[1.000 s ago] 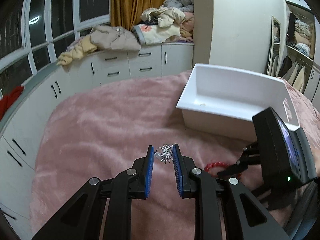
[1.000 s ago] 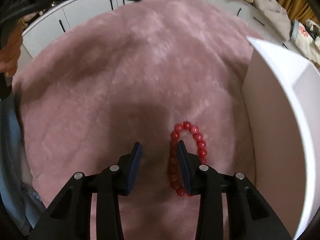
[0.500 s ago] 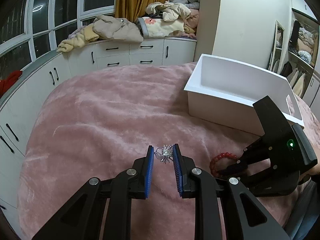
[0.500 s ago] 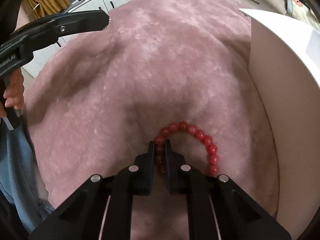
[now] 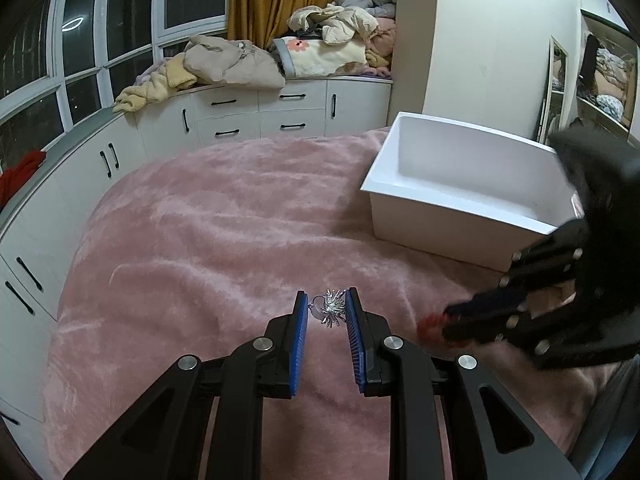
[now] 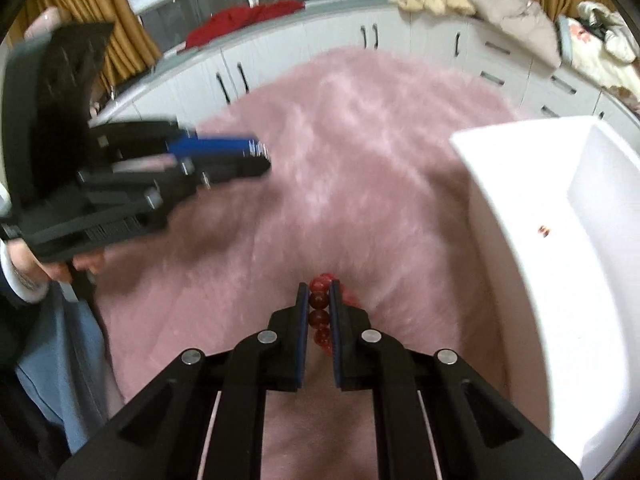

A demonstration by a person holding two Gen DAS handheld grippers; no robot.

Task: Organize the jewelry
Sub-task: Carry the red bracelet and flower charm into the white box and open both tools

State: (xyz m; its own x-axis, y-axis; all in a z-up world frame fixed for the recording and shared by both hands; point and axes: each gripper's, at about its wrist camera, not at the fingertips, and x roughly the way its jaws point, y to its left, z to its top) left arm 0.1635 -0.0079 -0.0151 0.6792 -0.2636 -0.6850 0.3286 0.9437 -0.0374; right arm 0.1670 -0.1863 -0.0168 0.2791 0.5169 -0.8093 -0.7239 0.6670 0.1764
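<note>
Silver glints between the blue pads of the left gripper [image 5: 326, 312] in the left wrist view: a spiky silver brooch or pendant [image 5: 331, 311], too small to name surely, is pinched at the fingertips, held clear of the pink plush blanket [image 5: 208, 224], apparently for carrying. At two o'clock sits the white plastic bin [image 5: 452, 232], well apart from the pads; the part of its floor that shows here is bare. At three o'clock the blurred right gripper [image 5: 452, 322] points in, a smear of red at its tip.

From the right wrist view, the right gripper [image 6: 319, 304] has its fingers clamped on the red bead bracelet [image 6: 320, 312]; the beads run in a line between the pads, and the rest of the loop hangs behind the right finger. The bin [image 6: 520, 216] stands at two o'clock, near, holding one tiny reddish speck [image 6: 543, 231] that I cannot identify. The left gripper [image 6: 256, 156] shows at ten o'clock, blurred. Both pieces seem bound for the bin.
</note>
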